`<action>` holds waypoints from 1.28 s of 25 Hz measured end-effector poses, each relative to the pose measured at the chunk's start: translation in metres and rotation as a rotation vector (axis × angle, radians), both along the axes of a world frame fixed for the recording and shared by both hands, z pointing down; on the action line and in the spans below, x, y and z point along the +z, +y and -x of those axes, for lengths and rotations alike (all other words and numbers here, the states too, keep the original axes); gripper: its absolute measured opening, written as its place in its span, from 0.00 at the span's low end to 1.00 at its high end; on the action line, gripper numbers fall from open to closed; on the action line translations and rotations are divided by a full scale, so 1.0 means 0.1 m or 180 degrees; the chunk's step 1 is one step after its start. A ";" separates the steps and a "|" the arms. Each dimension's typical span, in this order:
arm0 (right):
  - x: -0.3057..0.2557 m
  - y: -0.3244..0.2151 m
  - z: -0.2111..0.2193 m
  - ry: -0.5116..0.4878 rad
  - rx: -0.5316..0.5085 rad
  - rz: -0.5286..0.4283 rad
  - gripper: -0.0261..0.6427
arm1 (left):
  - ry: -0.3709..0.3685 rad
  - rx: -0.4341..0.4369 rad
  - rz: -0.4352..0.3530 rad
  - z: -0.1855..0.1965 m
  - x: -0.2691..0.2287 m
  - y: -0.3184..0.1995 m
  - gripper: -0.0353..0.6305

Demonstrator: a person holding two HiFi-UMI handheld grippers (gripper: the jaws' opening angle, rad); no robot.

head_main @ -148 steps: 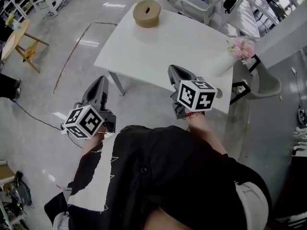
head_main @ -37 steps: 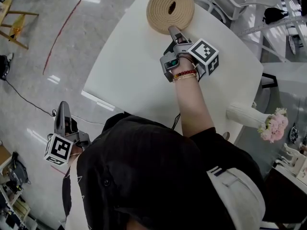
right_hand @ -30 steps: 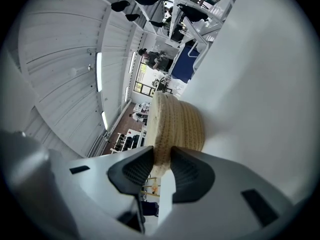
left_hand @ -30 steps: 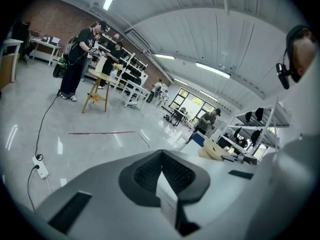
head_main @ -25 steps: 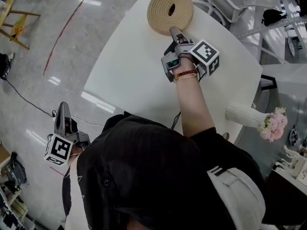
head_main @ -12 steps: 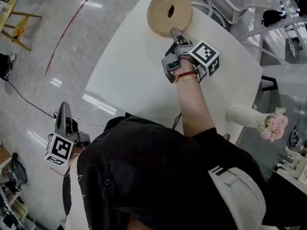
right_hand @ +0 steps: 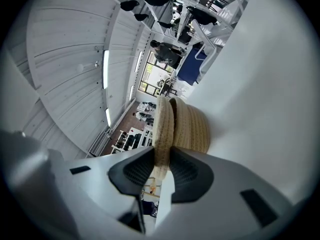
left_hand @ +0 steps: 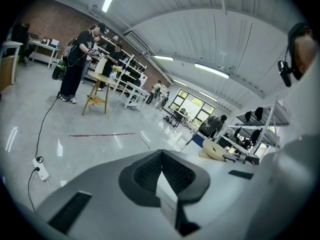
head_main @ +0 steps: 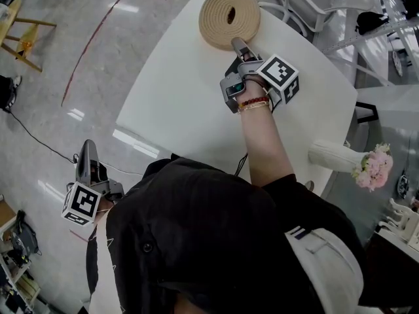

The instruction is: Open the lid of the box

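A round woven rope box (head_main: 229, 17) with a lid stands at the far end of the white table (head_main: 177, 100). My right gripper (head_main: 234, 42) reaches to the box's near rim. In the right gripper view the lid's edge (right_hand: 162, 126) sits between the pads, which are closing and press on it. A narrow gap shows between the lid and the box body (right_hand: 194, 129). My left gripper (head_main: 85, 146) hangs low at the left, off the table and over the floor. Its jaws (left_hand: 161, 156) are together with nothing between them. The box (left_hand: 214, 151) shows far off in the left gripper view.
A white vase of pink flowers (head_main: 342, 157) lies near the table's right edge. White chairs (head_main: 308, 5) stand behind the table. A cable (head_main: 39, 142) and a wooden stool (head_main: 23, 41) are on the floor at the left. People stand far off (left_hand: 80, 64).
Since the earliest frame my right gripper has reached across the table to the box's rim and my left has dropped to the side. Over the last second almost nothing has moved.
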State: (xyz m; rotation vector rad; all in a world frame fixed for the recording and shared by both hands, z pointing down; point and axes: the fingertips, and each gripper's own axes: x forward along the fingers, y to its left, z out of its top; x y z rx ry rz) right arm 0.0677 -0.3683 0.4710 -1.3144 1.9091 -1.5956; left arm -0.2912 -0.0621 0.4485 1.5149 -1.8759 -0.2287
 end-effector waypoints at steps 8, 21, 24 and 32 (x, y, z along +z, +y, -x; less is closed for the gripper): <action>-0.06 0.03 -0.03 0.0044 -0.0046 -0.0090 0.18 | 0.0026 0.0009 -0.0006 -0.05 0.00 0.01 0.07; -0.12 0.10 -0.08 0.0122 -0.0129 -0.0178 0.18 | 0.0012 0.0111 -0.0071 -0.09 -0.03 -0.11 0.07; -0.12 0.12 -0.13 0.0092 -0.0125 -0.0174 0.18 | -0.0034 0.0124 -0.0095 -0.10 -0.04 -0.11 0.07; -0.14 0.19 -0.15 0.0072 -0.0099 -0.0170 0.18 | -0.0026 0.0148 -0.0138 -0.10 -0.07 -0.10 0.07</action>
